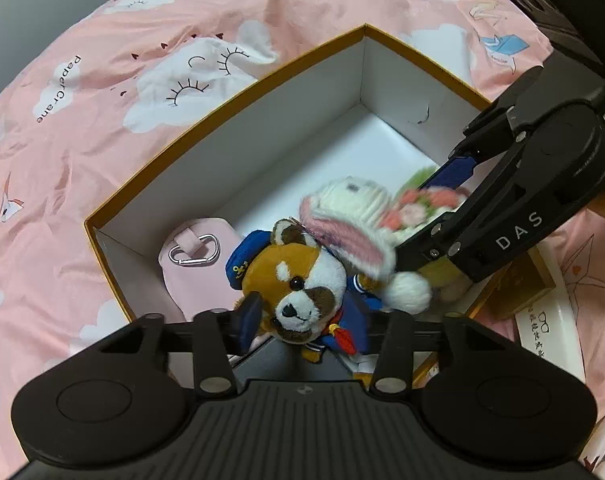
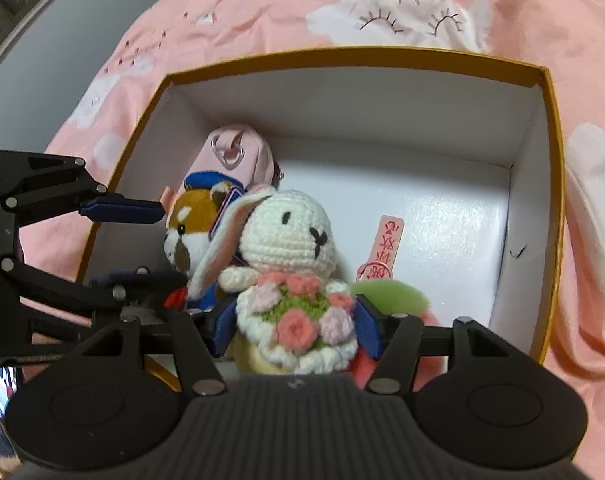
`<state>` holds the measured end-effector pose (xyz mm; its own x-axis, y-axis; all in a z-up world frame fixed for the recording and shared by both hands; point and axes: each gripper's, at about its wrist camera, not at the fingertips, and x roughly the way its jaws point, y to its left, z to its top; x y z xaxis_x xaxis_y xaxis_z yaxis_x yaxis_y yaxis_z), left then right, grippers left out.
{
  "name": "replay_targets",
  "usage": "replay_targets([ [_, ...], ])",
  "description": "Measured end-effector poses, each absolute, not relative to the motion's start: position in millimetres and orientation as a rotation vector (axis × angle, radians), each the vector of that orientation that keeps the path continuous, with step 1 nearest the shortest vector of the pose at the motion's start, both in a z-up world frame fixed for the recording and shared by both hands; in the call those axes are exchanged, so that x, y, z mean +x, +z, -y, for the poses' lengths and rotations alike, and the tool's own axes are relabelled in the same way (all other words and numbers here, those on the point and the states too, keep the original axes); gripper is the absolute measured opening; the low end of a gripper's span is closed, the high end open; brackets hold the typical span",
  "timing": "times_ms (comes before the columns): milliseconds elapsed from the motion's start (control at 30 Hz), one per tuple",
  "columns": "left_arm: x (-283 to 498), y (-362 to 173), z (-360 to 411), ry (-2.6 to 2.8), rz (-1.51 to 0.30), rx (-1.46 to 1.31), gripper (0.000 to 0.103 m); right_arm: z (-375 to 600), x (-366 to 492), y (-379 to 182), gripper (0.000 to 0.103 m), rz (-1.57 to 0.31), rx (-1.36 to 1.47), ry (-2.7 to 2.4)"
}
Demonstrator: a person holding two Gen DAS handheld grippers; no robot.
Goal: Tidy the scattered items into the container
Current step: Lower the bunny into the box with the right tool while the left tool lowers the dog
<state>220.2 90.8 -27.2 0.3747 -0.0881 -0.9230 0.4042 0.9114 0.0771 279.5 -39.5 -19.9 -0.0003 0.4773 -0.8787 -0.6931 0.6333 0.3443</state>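
Note:
A gold-rimmed white box [image 1: 222,108] [image 2: 554,184] lies on a pink bedspread. My left gripper [image 1: 298,320] is shut on a brown plush animal in a blue sailor suit [image 1: 298,280] [image 2: 186,220], held over the box's near edge. My right gripper [image 2: 298,328] [image 1: 438,216] is shut on a white crocheted rabbit with a flower bouquet [image 2: 290,240] [image 1: 350,216], right next to the plush. A pink pouch with a carabiner [image 1: 194,256] [image 2: 238,152] lies inside the box. A pink tag [image 2: 382,248] lies on the box floor.
The pink cloud-print bedspread [image 1: 102,120] surrounds the box. A gold box and a white card with print [image 1: 542,300] lie right of the container. A green and pink fluffy thing [image 2: 386,292] sits behind the rabbit.

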Motion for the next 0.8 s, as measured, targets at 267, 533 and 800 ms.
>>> replay_targets([
  [267, 222, -36, -92, -0.332, -1.105, 0.251, 0.033, 29, 287, -10, 0.053, -1.263, -0.305, 0.977],
  [533, 223, -44, -76, -0.364, -1.106, 0.347, 0.032, 22, 289, -29, 0.041, -1.312, -0.371, 0.961],
  [800, 227, -39, -71, -0.417, -1.081, 0.356, 0.027, 19, 290, -29, 0.037, -1.328, -0.415, 0.954],
])
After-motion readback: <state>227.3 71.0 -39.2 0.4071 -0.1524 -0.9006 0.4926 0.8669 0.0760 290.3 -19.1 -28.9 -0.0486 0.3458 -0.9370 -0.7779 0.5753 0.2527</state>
